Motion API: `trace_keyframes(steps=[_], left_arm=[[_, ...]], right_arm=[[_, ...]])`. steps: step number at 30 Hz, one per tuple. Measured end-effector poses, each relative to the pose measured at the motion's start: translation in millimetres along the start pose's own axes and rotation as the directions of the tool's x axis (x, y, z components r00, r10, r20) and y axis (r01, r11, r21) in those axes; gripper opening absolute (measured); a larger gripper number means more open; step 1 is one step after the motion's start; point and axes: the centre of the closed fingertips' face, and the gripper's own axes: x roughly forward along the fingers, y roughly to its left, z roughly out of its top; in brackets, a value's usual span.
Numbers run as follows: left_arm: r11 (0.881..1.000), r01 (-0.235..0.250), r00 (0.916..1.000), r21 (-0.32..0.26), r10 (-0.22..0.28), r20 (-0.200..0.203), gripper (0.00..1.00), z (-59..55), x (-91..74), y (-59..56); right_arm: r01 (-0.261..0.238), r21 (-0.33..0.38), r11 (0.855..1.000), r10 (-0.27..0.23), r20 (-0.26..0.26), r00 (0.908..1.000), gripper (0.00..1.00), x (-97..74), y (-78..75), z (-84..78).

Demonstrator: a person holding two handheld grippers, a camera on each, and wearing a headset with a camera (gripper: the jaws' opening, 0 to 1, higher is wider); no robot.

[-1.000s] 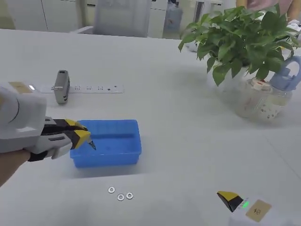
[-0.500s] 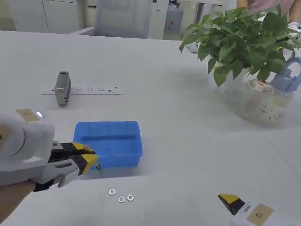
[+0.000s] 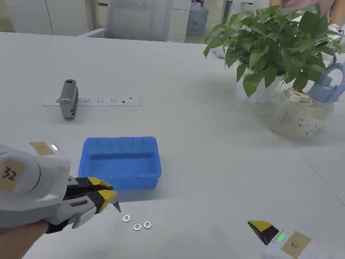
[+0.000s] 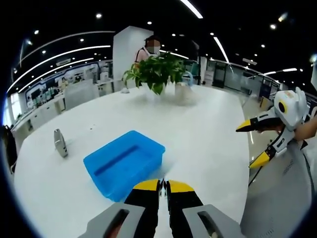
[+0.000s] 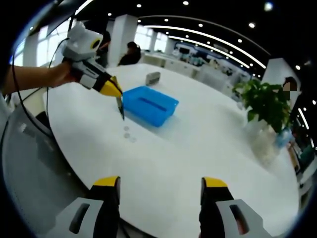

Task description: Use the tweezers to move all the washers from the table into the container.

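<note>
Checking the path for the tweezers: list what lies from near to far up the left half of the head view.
washers → blue container → power strip → office chair

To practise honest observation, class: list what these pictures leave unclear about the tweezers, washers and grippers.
- Tweezers tip, head view: too small to tell whether it holds anything.
- Washers, head view: too small to tell whether any touch.
- Tweezers' handle, head view: hidden between the left gripper's fingers.
- Right gripper, head view: cut off by the bottom edge.
</note>
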Motion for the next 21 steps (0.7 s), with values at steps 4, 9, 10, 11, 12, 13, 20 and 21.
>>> trace_keyframes(steps=[4, 9, 10, 11, 12, 13, 20, 21], left_arm=[[1.000, 0.006, 1.0000, -0.008, -0.006, -0.006, 0.01, -4.2, 3.5, -1.0], [1.000, 0.009, 0.9999, -0.015, -0.009, -0.006, 0.02, -4.6, 6.5, -0.2], [1.000, 0.009, 0.9999, -0.014, -0.009, -0.007, 0.02, -4.7, 7.2, 0.1], [1.000, 0.009, 0.9999, -0.013, -0.009, -0.007, 0.02, -4.7, 8.2, 0.7], [1.000, 0.009, 0.9999, -0.015, -0.009, -0.006, 0.02, -4.4, 9.1, 1.0], [1.000, 0.013, 0.9999, -0.019, -0.013, -0.005, 0.02, -4.1, 9.7, 0.5], [1.000, 0.019, 0.9998, -0.005, -0.019, -0.010, 0.02, -4.8, 14.3, -2.0], [1.000, 0.024, 0.9996, -0.006, -0.024, -0.016, 0.02, -6.1, 15.6, -2.4]], right_arm=[[0.001, -0.001, 1.000, -0.001, -0.003, 1.0000, 0.63, 0.4, -0.2, -0.7], [0.003, 0.002, 1.000, -0.003, -0.002, 1.0000, 0.63, 0.1, -0.8, -0.5], [0.004, 0.000, 1.000, -0.004, -0.003, 1.0000, 0.63, 0.1, -0.8, -0.6], [0.002, -0.001, 1.000, -0.002, -0.003, 1.0000, 0.63, 0.0, -0.5, -0.4], [0.003, -0.001, 1.000, -0.003, -0.004, 1.0000, 0.63, 0.1, -0.4, -0.7], [0.005, -0.002, 1.000, -0.005, -0.004, 1.0000, 0.63, 0.2, -0.9, -0.7], [0.010, -0.003, 1.000, -0.010, -0.006, 0.9999, 0.62, -0.1, -2.0, -1.2], [0.009, -0.003, 1.000, -0.009, -0.005, 1.0000, 0.62, -0.1, -1.7, -1.0]])
